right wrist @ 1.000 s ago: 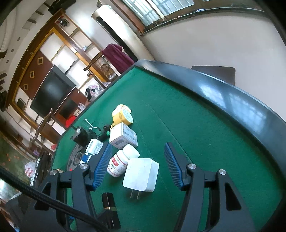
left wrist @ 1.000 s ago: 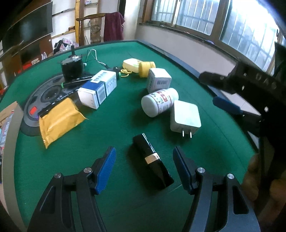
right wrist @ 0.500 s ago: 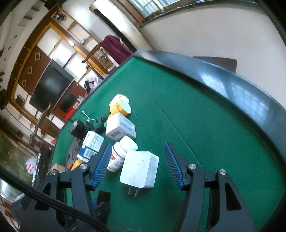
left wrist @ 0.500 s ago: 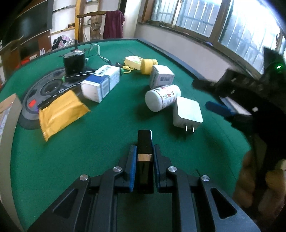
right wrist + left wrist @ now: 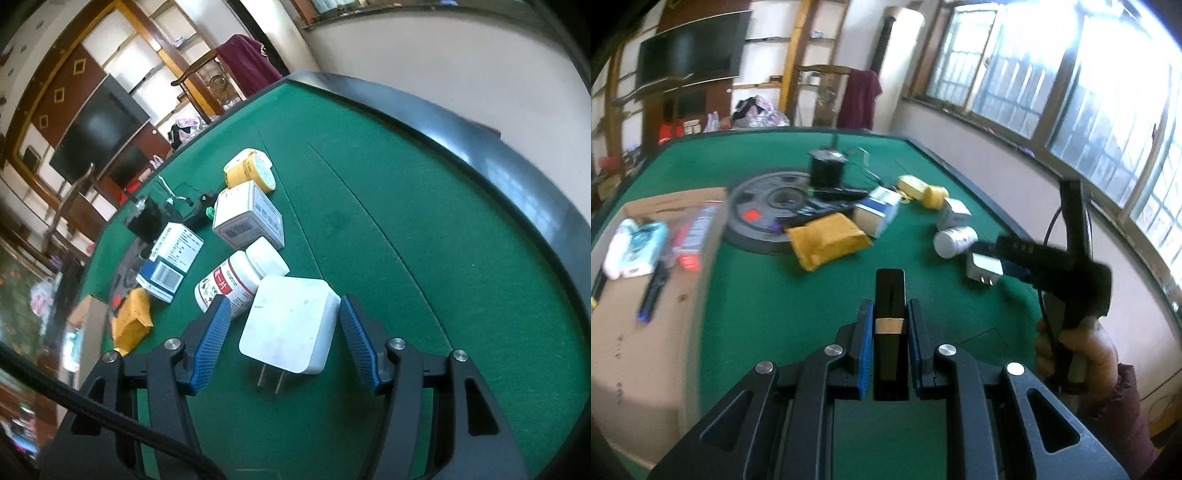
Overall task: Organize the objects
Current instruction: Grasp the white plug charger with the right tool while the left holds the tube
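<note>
My left gripper (image 5: pixel 889 317) is shut on a black lipstick tube (image 5: pixel 890 295) with a gold band and holds it above the green table (image 5: pixel 757 295). My right gripper (image 5: pixel 284 328) is open, its blue pads on either side of a white plug charger (image 5: pixel 291 325) that lies on the felt, prongs toward me. In the left wrist view the right gripper (image 5: pixel 1012 258) reaches over that charger (image 5: pixel 982 267). A white pill bottle (image 5: pixel 240 277) lies on its side just beyond the charger.
A cardboard box (image 5: pixel 646 258) with several items stands at the left. Further back lie a yellow padded envelope (image 5: pixel 827 240), a blue-white carton (image 5: pixel 877 210), a small white box (image 5: pixel 249 218), a yellow tape roll (image 5: pixel 251 171), a black motor (image 5: pixel 825 170) and a grey weight plate (image 5: pixel 768 206).
My left gripper closed on the lipstick tube and lifted it, turning left so the cardboard box shows. My right gripper moved down and forward until its pads flank the charger.
</note>
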### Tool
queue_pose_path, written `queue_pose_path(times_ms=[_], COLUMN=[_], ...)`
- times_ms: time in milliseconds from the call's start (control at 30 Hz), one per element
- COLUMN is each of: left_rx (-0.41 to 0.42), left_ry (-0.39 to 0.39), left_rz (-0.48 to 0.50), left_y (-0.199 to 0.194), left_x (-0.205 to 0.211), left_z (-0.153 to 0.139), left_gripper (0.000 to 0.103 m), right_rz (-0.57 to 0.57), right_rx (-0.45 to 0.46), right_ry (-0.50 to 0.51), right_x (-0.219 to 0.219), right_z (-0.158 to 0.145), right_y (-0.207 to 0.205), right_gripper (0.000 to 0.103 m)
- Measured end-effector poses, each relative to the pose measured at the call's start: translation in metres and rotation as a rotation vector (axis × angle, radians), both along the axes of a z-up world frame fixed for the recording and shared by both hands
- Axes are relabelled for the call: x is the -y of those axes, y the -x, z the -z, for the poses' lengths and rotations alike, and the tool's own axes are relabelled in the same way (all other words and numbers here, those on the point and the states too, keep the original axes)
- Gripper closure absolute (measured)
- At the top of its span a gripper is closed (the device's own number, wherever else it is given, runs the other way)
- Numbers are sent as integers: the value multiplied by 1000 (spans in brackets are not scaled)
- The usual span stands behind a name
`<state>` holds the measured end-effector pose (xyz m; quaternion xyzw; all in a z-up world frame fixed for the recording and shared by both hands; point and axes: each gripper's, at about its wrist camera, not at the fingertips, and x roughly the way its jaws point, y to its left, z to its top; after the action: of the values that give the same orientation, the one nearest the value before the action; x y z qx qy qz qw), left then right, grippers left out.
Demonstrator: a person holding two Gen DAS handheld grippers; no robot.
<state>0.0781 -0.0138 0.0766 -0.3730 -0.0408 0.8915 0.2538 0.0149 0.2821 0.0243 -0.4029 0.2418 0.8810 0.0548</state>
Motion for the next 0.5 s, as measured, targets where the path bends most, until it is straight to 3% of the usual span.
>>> queue_pose_path(times_ms=[233, 367, 433, 500], left_rx=[7, 16, 16, 17], left_ry=[-51, -68, -76, -86], left_rz=[-63, -89, -107, -129], left_y=[0, 0, 0, 0], left_x=[45, 64, 75, 88], left_z=[3, 9, 10, 11], left_gripper=[89, 89, 89, 89], right_rz=[-20, 2, 1, -6], right_rx=[149, 185, 183, 178], right_ry=[-371, -401, -389, -356], right_x=[46, 49, 47, 44], right_z=[2, 2, 1, 0], right_y=[14, 25, 26, 22], right_gripper=[46, 46, 57, 60])
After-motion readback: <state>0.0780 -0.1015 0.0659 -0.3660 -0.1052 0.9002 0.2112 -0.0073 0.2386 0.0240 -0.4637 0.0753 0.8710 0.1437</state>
